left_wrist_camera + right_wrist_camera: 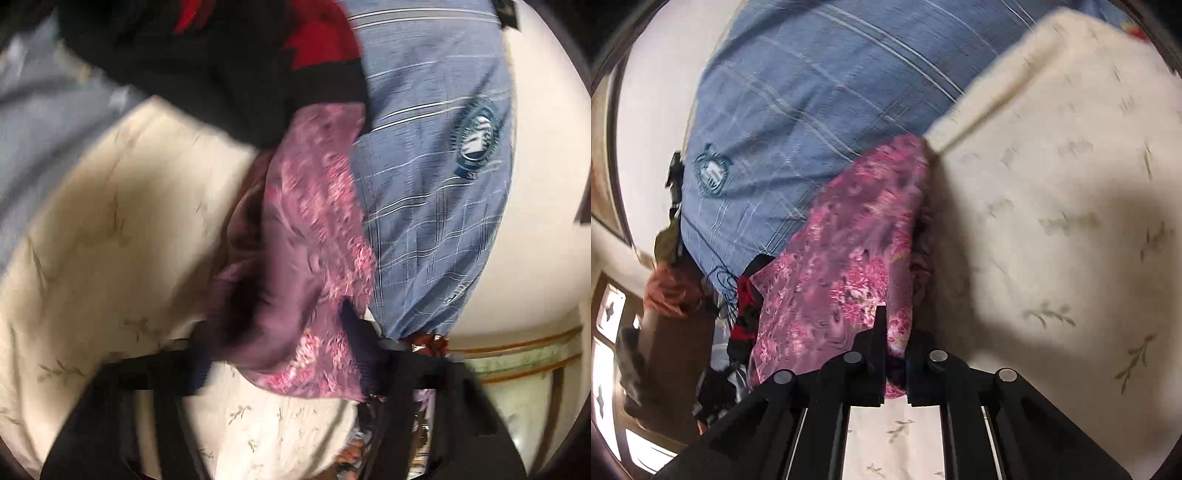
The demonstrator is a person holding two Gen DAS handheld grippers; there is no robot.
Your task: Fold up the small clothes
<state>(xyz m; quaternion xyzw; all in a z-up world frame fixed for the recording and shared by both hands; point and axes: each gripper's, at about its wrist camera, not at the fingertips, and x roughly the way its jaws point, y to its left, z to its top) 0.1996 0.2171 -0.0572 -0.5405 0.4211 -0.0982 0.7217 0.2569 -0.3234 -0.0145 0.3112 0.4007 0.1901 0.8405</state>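
A small purple-pink flowered cloth [846, 254] is held up over a bed with a cream leaf-print cover [1052, 240].

In the right wrist view, the cloth runs from the middle of the frame down to the bottom middle. There it is pinched by the right hand-held gripper [895, 354], whose jaws are clenched tight on its lower edge. A blue checked cloth with a round badge [798, 122] is seen behind it in the upper left. A red and black garment [744, 314] is seen at the lower left, just beside the flowered cloth.

In the left wrist view, the picture is blurred. The flowered cloth [314, 240] hangs in the middle of the frame and is draped down between the jaws of the left hand-held gripper [284, 369] at the bottom. It cannot be told whether the cloth is squeezed there. The blue checked cloth [436, 166] fills the right side, the red and black garment [240, 55] is at the top, and the cream cover [110, 221] is at the left.
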